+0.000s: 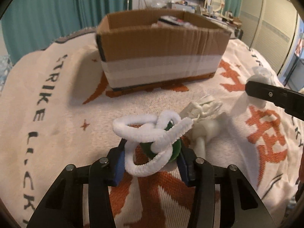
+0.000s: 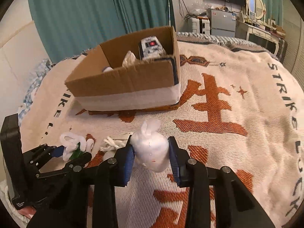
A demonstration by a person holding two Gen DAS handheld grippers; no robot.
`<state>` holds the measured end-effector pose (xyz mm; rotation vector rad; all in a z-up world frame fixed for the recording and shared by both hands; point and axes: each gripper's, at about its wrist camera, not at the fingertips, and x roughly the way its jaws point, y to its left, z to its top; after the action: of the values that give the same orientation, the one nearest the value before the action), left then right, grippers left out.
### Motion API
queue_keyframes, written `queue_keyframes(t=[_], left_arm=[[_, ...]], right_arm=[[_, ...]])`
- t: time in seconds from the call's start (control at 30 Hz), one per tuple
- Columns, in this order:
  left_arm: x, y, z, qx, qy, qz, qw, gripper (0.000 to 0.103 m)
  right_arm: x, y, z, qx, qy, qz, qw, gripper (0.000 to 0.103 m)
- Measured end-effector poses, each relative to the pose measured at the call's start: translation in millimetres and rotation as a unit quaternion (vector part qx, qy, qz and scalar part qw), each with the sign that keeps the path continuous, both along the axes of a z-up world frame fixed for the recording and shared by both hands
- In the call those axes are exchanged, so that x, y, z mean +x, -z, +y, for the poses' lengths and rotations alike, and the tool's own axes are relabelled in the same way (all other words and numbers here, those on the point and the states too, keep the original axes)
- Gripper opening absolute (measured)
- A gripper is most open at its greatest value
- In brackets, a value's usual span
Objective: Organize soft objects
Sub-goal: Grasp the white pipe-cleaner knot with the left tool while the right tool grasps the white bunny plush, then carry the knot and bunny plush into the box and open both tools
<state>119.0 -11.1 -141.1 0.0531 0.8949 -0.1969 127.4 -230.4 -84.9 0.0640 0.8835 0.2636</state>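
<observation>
- 2 grippers in play, both clamped on something soft over the white and orange blanket [image 2: 218, 114].
- Left gripper [image 1: 150, 152], bottom center of the left wrist view, has its blue pads squeezed on a white fuzzy loop toy [image 1: 150, 133] with a green bit inside.
- Right gripper [image 2: 150, 152], bottom center of its own view, pinches a white plastic-wrapped bundle [image 2: 150, 148] between both pads.
- Knotted white rope toy [image 1: 203, 112] lies on the blanket just right of the loop toy, nobody's holding it.
- Cardboard box [image 1: 159, 45] sits open in the upper middle, with a few things already inside.
</observation>
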Motion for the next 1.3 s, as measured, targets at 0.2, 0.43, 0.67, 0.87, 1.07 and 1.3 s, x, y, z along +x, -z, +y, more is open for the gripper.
queue_keyframes(t=[0.2,0.43,0.67,0.87,1.07,1.3], left_arm=[[-21,-51,3,0.002,-0.005,-0.041,0.9991,0.045],[-50,-116,6,-0.006,0.002,-0.101,0.9949,0.045],[-48,-165,7,-0.012,0.004,-0.137,0.9904,0.045],[-25,-191,7,-0.018,0.005,-0.156,0.9876,0.045],[15,-195,11,-0.013,-0.003,-0.162,0.9867,0.045],[75,-178,19,-0.01,-0.014,-0.15,0.9886,0.045]], right_arm=[[-32,-46,2,0.005,-0.009,-0.034,0.999,0.034],[-65,-105,9,0.006,-0.025,-0.078,0.997,0.034],[-73,-159,15,0.004,-0.04,-0.123,0.992,0.034],[-55,-186,24,0.0,-0.05,-0.143,0.988,0.034],[-16,-201,36,0.003,-0.058,-0.154,0.986,0.034],[46,-176,50,0.007,-0.066,-0.135,0.989,0.034]])
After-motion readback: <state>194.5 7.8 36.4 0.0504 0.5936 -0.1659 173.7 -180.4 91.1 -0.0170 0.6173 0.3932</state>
